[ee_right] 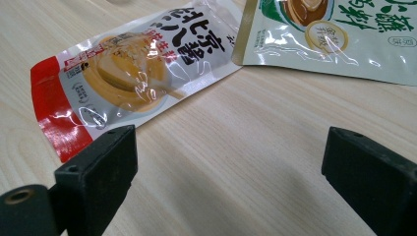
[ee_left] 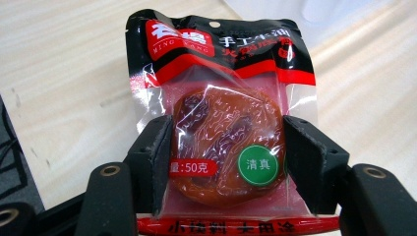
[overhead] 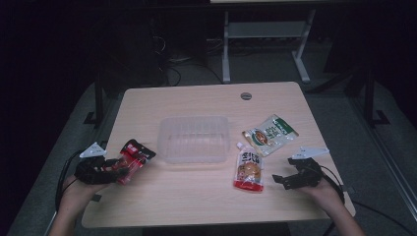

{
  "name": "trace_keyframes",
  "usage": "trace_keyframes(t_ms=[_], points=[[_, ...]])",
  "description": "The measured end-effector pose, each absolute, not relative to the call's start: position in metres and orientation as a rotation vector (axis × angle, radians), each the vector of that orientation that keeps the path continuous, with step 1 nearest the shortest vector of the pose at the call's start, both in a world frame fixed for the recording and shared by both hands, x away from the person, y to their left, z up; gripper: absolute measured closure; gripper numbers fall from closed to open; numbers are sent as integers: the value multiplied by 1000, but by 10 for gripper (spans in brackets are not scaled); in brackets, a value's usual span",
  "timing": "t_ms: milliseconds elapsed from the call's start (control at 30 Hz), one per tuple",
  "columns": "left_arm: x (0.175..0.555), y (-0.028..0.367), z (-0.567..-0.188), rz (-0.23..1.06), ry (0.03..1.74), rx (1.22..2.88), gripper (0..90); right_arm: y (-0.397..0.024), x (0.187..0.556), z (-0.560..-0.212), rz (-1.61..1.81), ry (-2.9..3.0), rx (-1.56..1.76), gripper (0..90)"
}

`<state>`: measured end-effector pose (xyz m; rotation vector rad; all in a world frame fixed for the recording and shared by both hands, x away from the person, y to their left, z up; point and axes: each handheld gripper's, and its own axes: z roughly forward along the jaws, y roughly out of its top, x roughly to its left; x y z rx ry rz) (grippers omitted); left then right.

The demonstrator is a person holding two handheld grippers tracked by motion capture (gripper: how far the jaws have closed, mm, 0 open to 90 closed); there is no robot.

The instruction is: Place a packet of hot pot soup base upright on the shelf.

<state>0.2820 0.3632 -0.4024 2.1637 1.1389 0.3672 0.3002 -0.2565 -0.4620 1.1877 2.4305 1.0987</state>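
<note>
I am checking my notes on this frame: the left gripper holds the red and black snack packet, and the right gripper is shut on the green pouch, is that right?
Not quite. The left gripper does hold the red and black snack packet, but the right gripper is open over bare table, as the right gripper view shows. The green pouch lies beyond its jaws.

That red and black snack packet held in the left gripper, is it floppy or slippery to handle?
Probably a bit of both. The red and black packet has glossy, crinkled film, so it may slide against the left gripper pads. Its edges look thin and likely bend, while the lump of food inside seems to give the jaws something firmer to squeeze. It looks light.
</note>
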Motion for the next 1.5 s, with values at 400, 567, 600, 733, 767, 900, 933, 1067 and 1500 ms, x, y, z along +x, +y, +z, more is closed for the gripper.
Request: trace_keyframes(t_ms=[400, 567, 600, 733, 767, 900, 933, 1067, 1500], points=[[250, 353, -402, 343, 1099, 2186, 387, -257, 300, -462, 1095, 2430, 1187, 61], [245, 330, -401, 299, 1015, 2230, 387, -256, 299, -461, 1090, 2436, 1199, 61], [245, 330, -401, 299, 1015, 2230, 387, -256, 299, -461, 1090, 2437, 1200, 62], [241, 313, -404, 263, 963, 2259, 387, -256, 299, -461, 1089, 2437, 1189, 62], [240, 305, -404, 251, 933, 2270, 388, -255, 299, -460, 1092, 2440, 1186, 62], [238, 292, -403, 230, 886, 2279, 388, -253, 297, -454, 1122, 2444, 1170, 93], [237, 286, -402, 222, 860, 2286, 388, -252, 296, -452, 1128, 2439, 1176, 106], [233, 271, -401, 195, 798, 2287, 388, -249, 293, -449, 1150, 2438, 1163, 121], [240, 225, -398, 168, 621, 2278, 389, -232, 294, -433, 1267, 2469, 1155, 129]])
